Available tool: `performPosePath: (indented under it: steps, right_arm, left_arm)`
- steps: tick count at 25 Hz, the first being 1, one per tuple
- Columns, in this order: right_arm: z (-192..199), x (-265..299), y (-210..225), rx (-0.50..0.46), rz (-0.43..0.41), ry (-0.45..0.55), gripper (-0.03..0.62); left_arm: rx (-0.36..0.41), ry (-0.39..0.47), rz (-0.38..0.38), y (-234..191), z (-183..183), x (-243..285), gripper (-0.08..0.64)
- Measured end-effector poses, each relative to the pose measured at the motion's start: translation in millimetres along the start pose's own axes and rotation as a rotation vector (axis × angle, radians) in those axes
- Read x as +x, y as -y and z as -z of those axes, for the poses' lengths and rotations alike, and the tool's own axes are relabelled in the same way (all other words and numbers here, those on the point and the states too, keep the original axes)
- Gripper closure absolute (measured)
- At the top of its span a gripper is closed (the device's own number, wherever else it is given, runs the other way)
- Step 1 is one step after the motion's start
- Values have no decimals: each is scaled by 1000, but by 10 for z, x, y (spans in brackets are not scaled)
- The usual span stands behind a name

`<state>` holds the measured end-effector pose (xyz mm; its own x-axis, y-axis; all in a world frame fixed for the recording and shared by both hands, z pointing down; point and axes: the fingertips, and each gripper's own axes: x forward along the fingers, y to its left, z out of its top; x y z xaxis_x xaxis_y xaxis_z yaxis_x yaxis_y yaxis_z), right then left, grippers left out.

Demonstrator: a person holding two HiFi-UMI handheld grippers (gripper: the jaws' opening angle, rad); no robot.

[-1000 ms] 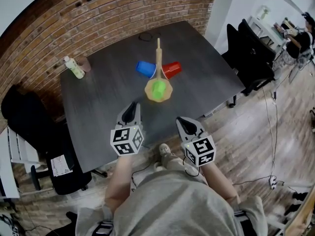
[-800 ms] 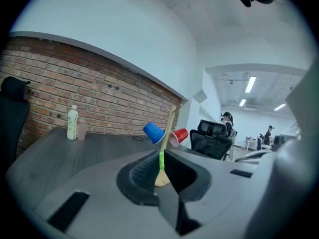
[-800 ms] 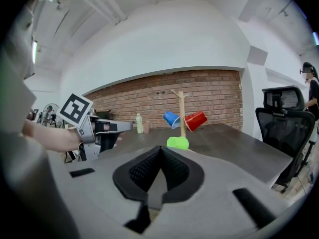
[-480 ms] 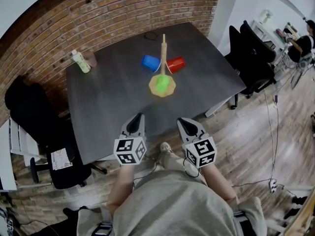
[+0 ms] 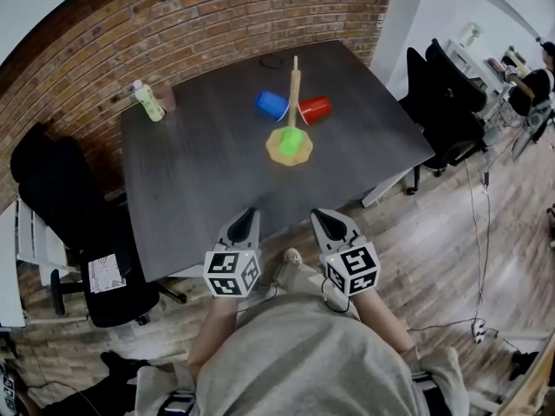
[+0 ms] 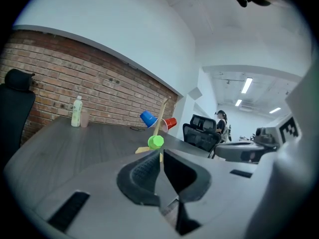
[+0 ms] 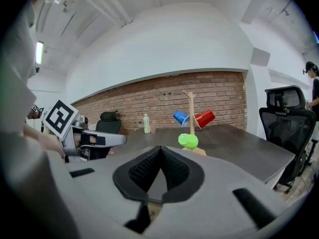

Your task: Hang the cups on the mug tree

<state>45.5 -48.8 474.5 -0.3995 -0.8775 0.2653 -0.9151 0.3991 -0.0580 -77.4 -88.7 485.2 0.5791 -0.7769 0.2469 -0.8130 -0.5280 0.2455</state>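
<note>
A wooden mug tree stands on the far middle of the dark table. Three cups hang on it: a blue cup to the left, a red cup to the right and a green cup low over the base. Both grippers hover side by side at the table's near edge, well short of the tree. My left gripper has just been closing and is shut with nothing between its jaws. My right gripper is shut and empty. In the left gripper view the tree and green cup lie straight ahead.
A pale green bottle and a small brown cup stand at the table's far left corner. A cable loop lies behind the tree. Black office chairs stand left and right of the table. A person sits far off.
Both grippers have drawn back from the tree toward the table's near edge, the left one further. The cups and tree have not moved.
</note>
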Motion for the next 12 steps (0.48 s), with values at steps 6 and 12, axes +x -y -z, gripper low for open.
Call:
performPosePath:
  steps: [6,12]
  right_arm:
    - [24,24,17,4,14,-11,594]
    - [22,51,17,-2,14,-17,594]
  left_arm:
    - [-2,-10,1,-7,39,-14,535]
    - [-5,-7,0,-22,24,-6,535]
